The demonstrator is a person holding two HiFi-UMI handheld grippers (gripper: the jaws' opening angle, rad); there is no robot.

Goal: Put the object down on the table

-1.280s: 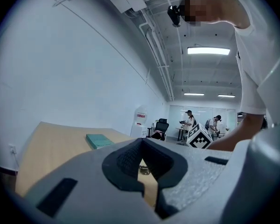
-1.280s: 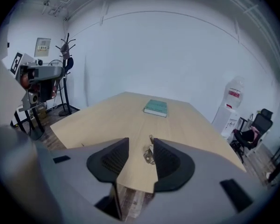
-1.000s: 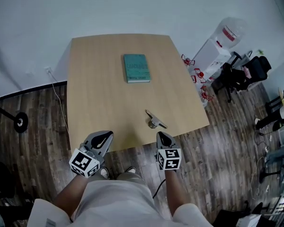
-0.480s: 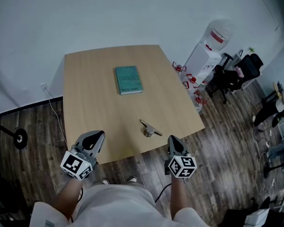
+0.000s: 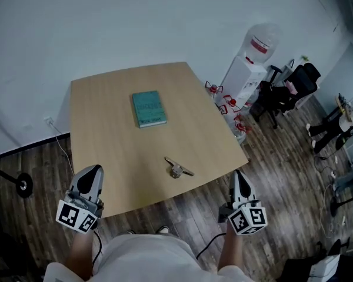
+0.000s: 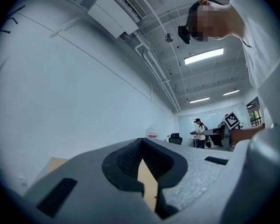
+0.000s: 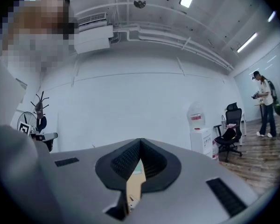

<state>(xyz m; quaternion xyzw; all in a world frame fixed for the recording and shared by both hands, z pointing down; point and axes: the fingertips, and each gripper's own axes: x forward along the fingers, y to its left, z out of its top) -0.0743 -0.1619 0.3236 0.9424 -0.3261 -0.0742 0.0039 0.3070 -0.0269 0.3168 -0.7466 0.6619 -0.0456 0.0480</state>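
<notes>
Both grippers are closed with nothing between their jaws. In the left gripper view, the left gripper (image 6: 141, 143) has its tips meeting, and only a sliver of tabletop shows through the slot behind them. The right gripper view shows the same for the right gripper (image 7: 140, 143), with a strip of table and a trace of teal visible through its slot.

In the head view, the object (image 5: 176, 169), a small metal piece, lies flat on the table (image 5: 106, 128) near the front edge, at lower centre of the frame. It is free of both grippers. The left gripper (image 5: 92, 172) is at lower left, over the table's front left corner, well apart from the object. The right gripper (image 5: 240, 176) is at lower right, past the table's front right corner and over the wooden floor (image 5: 188, 216), also well apart but somewhat nearer. The object lies between the two across the frame.

A teal book (image 5: 148, 108) lies flat further up the table, well apart from the object. A water dispenser (image 5: 244, 81) stands by the wall at upper right.
</notes>
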